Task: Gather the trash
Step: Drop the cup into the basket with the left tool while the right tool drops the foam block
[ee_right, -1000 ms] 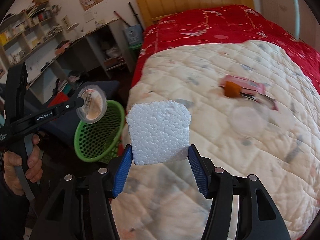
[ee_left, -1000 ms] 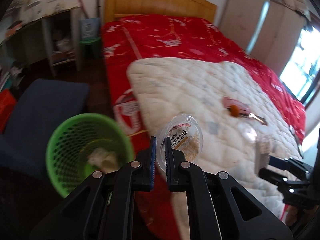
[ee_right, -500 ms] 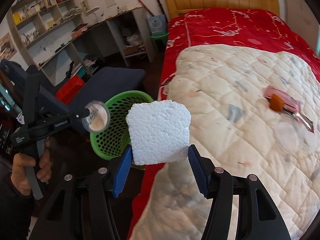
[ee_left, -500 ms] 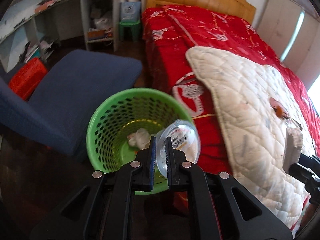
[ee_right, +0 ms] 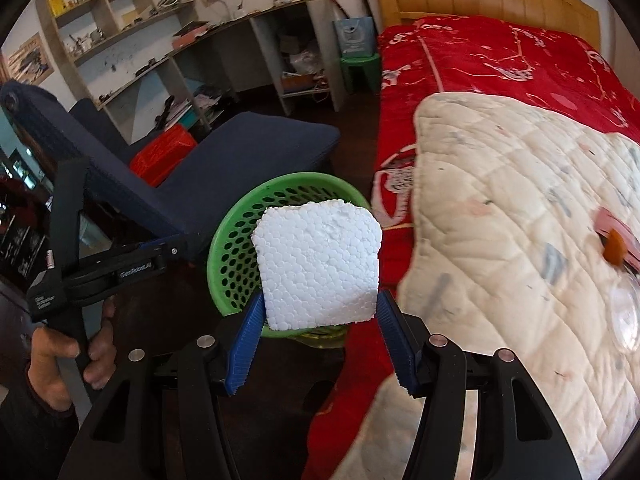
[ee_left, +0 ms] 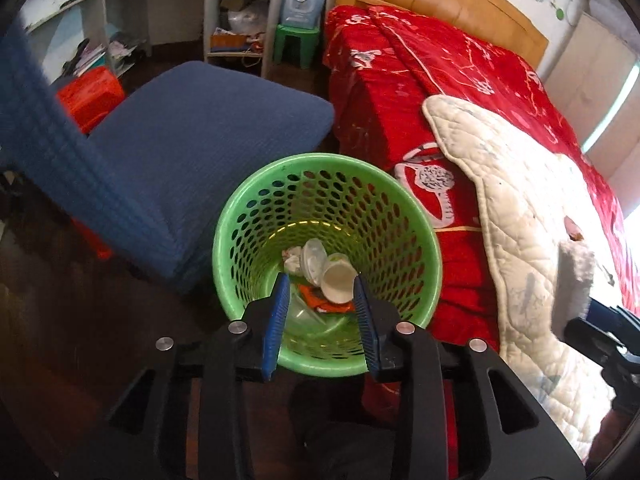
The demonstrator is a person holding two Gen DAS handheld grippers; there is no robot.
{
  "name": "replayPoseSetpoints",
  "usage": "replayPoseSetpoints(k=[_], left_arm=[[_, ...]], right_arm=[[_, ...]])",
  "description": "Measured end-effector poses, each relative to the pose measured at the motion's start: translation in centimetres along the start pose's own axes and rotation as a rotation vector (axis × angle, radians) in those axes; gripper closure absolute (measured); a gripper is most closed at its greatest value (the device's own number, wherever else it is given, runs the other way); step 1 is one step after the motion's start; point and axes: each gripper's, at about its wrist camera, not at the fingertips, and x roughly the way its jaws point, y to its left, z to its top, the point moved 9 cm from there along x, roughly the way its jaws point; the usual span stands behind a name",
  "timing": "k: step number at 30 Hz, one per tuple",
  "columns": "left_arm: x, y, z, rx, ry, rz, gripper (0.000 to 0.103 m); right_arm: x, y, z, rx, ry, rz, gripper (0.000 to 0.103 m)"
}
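My left gripper (ee_left: 322, 308) hangs over the green mesh basket (ee_left: 328, 159) beside the bed. Its jaws are opening and the pads press on nothing. The clear plastic cup (ee_left: 338, 283) lies loose inside the basket among crumpled paper and wrappers. My right gripper (ee_right: 320, 320) is shut on a white foam slab (ee_right: 318, 270), held upright just in front of the basket's rim (ee_right: 280, 185). In the left wrist view the foam slab (ee_left: 572, 284) shows at the right edge, above the quilt.
A blue chair cushion (ee_left: 192, 120) stands left of the basket, the red-covered bed (ee_left: 440, 80) with a white quilt (ee_left: 520, 208) to its right. A pink wrapper (ee_right: 616, 240) and a clear lid (ee_right: 624, 316) lie on the quilt. A hand (ee_right: 60, 356) holds the left tool.
The left gripper swung from the bed to above the basket, parted its jaws and let the cup fall in. The right gripper carried the foam left toward the basket.
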Motion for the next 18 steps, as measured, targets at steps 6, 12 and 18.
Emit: replayPoseSetpoints(k=[6,12,18], left_arm=[[-0.6,1.2,-0.5,-0.023,-0.008,0.010,0.070],[-0.7,2.1,-1.0,-0.045,-0.004,0.010,0.069],[-0.5,2.2,-1.3,-0.057,0.004,0.005,0.066]], right_arm=[[2.8,2.0,1.1,-0.023,0.024,0.013,0.048],[5.1,3.4,1.5,-0.025,0.048,0.028,0.046],[5.9,4.4,2.4,-0.004,0.036,0.058,0.036]])
